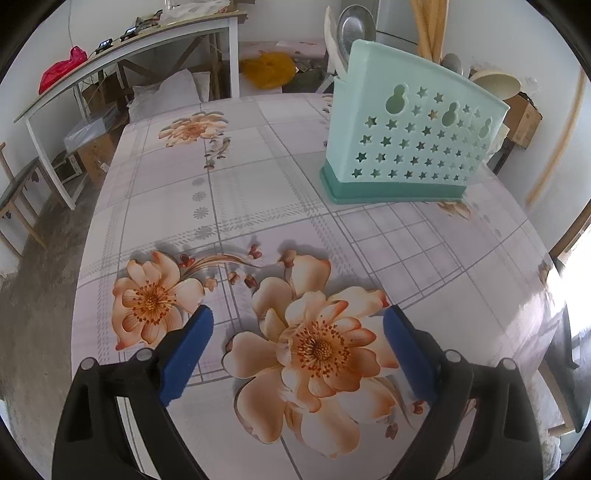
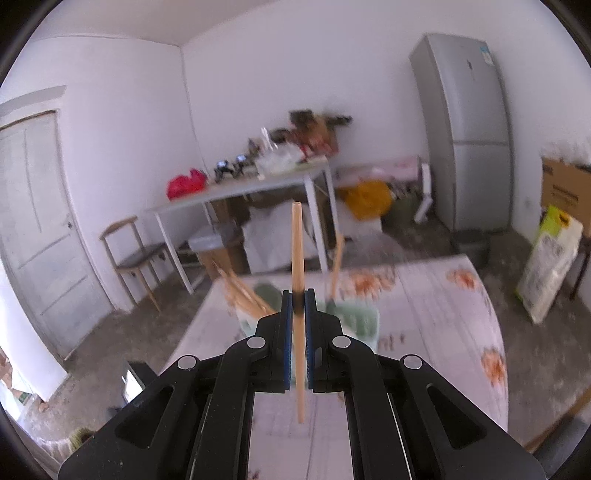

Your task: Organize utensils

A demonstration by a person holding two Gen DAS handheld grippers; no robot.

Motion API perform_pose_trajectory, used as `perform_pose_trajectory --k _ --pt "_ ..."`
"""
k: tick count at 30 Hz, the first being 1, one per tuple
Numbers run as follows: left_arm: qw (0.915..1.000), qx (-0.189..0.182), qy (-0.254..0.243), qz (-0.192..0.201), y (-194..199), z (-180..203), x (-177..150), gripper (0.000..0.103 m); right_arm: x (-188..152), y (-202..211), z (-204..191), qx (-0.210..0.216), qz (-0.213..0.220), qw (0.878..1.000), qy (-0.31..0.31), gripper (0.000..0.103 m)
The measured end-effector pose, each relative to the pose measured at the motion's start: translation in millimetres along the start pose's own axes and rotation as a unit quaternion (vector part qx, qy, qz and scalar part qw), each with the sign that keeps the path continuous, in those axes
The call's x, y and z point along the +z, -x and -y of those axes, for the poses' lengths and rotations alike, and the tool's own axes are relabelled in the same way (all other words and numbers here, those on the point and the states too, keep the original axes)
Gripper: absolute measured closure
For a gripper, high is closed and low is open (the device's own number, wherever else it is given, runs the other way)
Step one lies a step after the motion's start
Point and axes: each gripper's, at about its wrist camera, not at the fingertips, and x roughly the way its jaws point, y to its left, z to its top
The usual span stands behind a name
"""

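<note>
The left tongs [image 1: 297, 354] hang wide open over the counter [image 1: 258, 206], which is covered by a pale checked cloth printed with large peach flowers. Nothing lies between their blue-padded fingers [image 1: 190, 350]; only a printed bloom shows in the gap. Ahead of them and off to the right stands the mint-green plastic utensil holder [image 1: 410, 136], its wall pierced with star-shaped holes and set in a darker teal base. It rests upright on the counter, well apart from the left tongs. Above its rim rise pale wooden chopsticks [image 1: 430, 29], a round metal ladle bowl [image 1: 356, 26] and a white utensil handle [image 1: 332, 44].

The right tongs [image 2: 297, 295] are closed on a single light wooden chopstick [image 2: 297, 243], pinched near its middle between the blue pads. The stick stands nearly upright, its upper end reaching above the tongs and its lower end hanging below them towards the camera. Just beyond and below the right tongs the same green holder [image 2: 360, 317] appears blurred, with a fan of wooden chopsticks [image 2: 245, 293] leaning out of its left side and another stick [image 2: 337, 266] rising at its right. The held chopstick is above the holder; whether it touches it cannot be told.
</note>
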Motion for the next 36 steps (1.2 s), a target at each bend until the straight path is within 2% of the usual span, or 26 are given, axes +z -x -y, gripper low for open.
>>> perform_pose_trajectory --k 9,14,20,24,26,28,30,33,36 --pt "0.9999 -0.001 0.012 0.002 0.6 -3.2 -0.8 0.011 61.3 -15.3 -9.3 0.033 0.049 0.998 0.035 0.098" --pt "0.9999 -0.002 0.013 0.008 2.5 -3.7 -0.9 0.01 70.0 -37.3 -5.6 0.014 0.06 0.997 0.049 0.098" --pt "0.9997 -0.008 0.012 0.021 7.5 -2.1 1.3 0.008 44.6 -82.2 13.5 0.004 0.019 0.999 0.039 0.098" --pt "0.9994 -0.016 0.007 0.029 8.5 2.0 4.9 0.008 18.7 -106.9 29.8 0.018 -0.046 0.999 0.019 0.096" --pt "0.9992 -0.021 0.003 0.034 8.3 4.5 7.5 0.007 11.9 -111.7 32.4 0.015 -0.067 0.998 0.016 0.088" --pt "0.9987 -0.03 -0.001 0.041 8.6 8.0 11.7 0.007 5.9 -107.6 36.1 0.011 -0.068 0.997 0.015 0.067" --pt "0.9977 -0.04 -0.008 0.054 9.9 11.9 17.3 0.007 3.5 -95.7 41.6 0.016 -0.056 0.998 0.007 0.055" --pt "0.9946 -0.06 -0.021 0.082 13.6 19.5 27.8 0.006 -3.3 -68.5 55.0 0.023 -0.025 0.999 -0.017 0.045" --pt "0.9891 -0.081 -0.032 0.119 16.2 25.9 42.3 0.006 -16.0 -62.1 77.3 0.04 -0.015 0.997 -0.065 0.042"
